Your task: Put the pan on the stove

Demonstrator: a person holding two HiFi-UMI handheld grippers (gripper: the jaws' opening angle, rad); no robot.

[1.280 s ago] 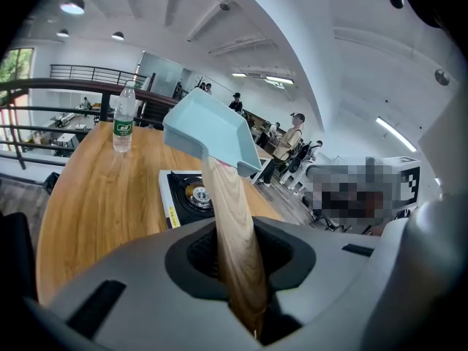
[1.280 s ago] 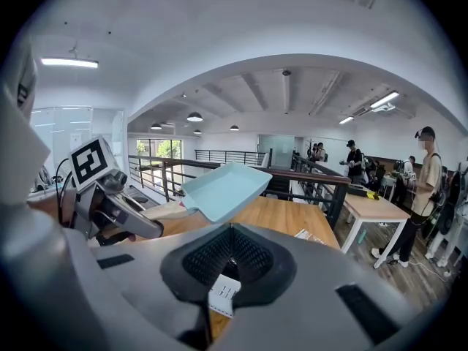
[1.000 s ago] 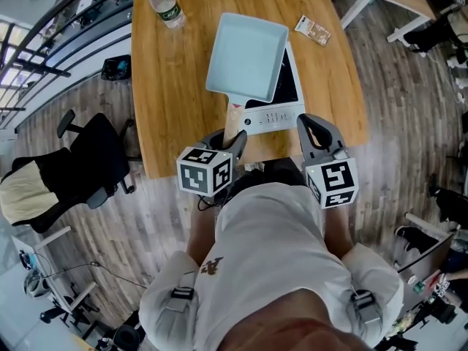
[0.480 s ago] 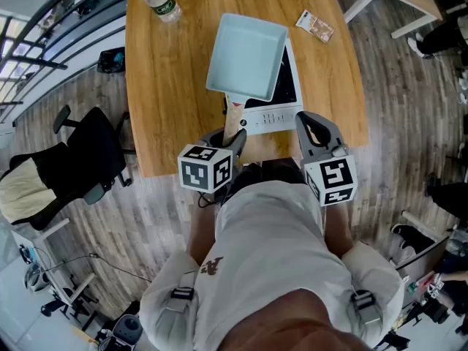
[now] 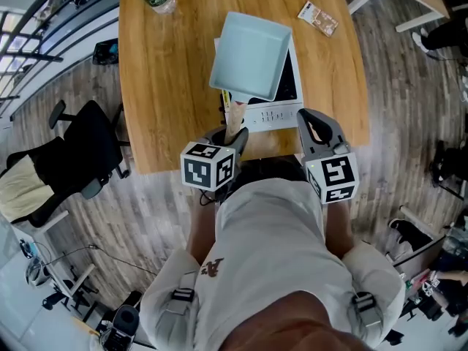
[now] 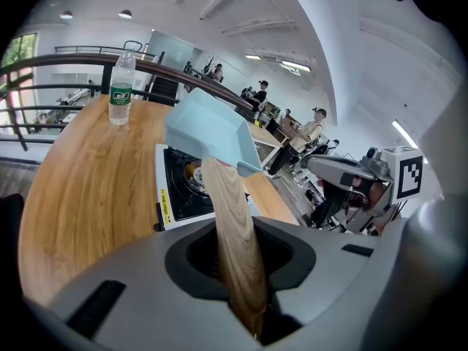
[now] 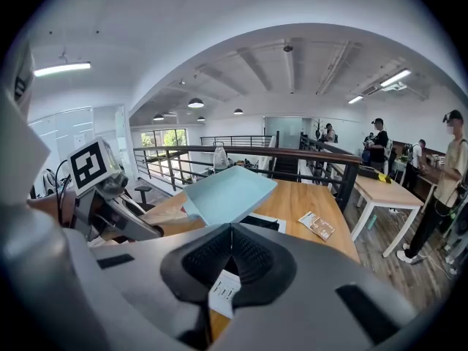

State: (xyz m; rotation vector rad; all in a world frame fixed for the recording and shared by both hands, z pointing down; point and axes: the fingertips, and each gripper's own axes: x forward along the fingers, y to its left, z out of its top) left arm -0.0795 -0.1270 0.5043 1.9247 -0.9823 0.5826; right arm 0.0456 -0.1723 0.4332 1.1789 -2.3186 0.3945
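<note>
Head view, pan (image 5: 251,55) over stove (image 5: 289,93), handle (image 5: 234,121) toward person (image 5: 270,254)

A pale blue, square, shallow-walled pan (image 5: 251,55) hangs over the stove (image 5: 274,113), its empty inside facing up and its light wooden handle (image 5: 234,115) pointing toward the near edge of the surface (image 5: 164,86). The left tongs (image 5: 230,134) are clamped on the handle's near end. The stove, a white box with a black top and a strip of controls along its near side, sits flat at the near middle of the wooden surface. From the left gripper view, a burner (image 6: 194,181) shows beneath the raised pan (image 6: 208,126).
</note>
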